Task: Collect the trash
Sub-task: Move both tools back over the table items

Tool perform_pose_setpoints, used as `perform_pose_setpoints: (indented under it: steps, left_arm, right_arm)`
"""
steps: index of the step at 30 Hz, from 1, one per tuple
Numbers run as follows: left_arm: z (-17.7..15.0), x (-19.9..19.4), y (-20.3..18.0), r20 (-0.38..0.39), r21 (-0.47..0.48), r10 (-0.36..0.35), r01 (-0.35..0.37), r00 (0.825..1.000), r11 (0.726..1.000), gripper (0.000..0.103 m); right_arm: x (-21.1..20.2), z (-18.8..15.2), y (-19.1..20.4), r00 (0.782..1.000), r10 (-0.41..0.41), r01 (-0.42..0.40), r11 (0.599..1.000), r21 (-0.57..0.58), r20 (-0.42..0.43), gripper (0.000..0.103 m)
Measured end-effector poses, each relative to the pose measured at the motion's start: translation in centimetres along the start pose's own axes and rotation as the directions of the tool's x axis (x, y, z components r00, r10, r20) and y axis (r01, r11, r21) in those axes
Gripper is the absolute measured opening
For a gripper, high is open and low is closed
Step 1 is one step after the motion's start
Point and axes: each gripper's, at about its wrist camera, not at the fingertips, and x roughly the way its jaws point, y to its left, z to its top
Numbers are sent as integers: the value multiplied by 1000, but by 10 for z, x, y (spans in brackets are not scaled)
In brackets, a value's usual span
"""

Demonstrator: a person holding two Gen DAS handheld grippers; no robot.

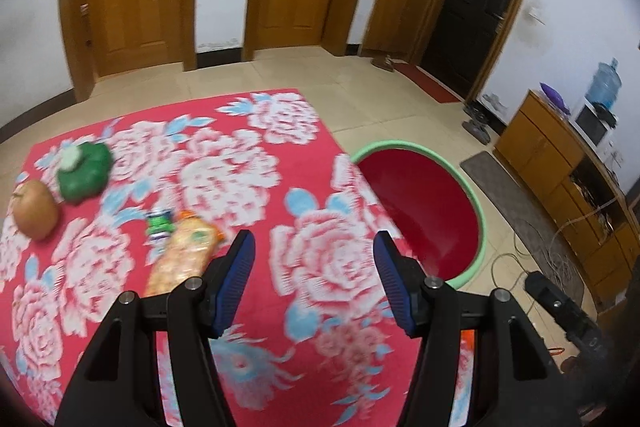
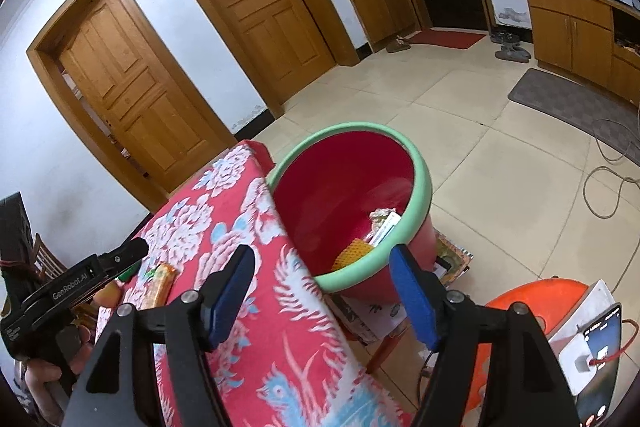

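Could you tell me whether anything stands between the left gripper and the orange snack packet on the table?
Nothing visible does. The left gripper hangs open over bare red floral cloth, and the orange snack packet lies just beyond its left finger. A small green wrapper sits against the packet's far end, not in the way.

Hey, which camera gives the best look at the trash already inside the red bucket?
The right wrist view: it looks down into the red bucket and shows the trash at its bottom. The left wrist view shows only the bucket's rim and inner wall, none of its contents.
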Motion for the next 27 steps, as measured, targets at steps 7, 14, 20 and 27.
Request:
perform_pose_setpoints:
  steps: [7, 14, 20, 27]
  left_arm:
    - [-2, -16, 56, 18, -72, 106, -105, 994, 992, 61]
    - [-1, -7, 99, 0, -131, 171, -169, 985, 977, 61]
    - [2, 23, 114, -33, -116, 211, -214, 977, 970, 61]
    - [2, 63, 124, -97, -99, 211, -220, 973, 970, 37]
  right_arm:
    - [-1, -12, 18, 999, 20, -20, 999, -34, -27, 73]
    - [1, -20, 31, 999, 21, -24, 998, -58, -48, 73]
    - [6, -21, 33, 998, 0, -4, 998, -65, -62, 73]
    - [23, -19, 31, 995, -34, 28, 997, -65, -92, 73]
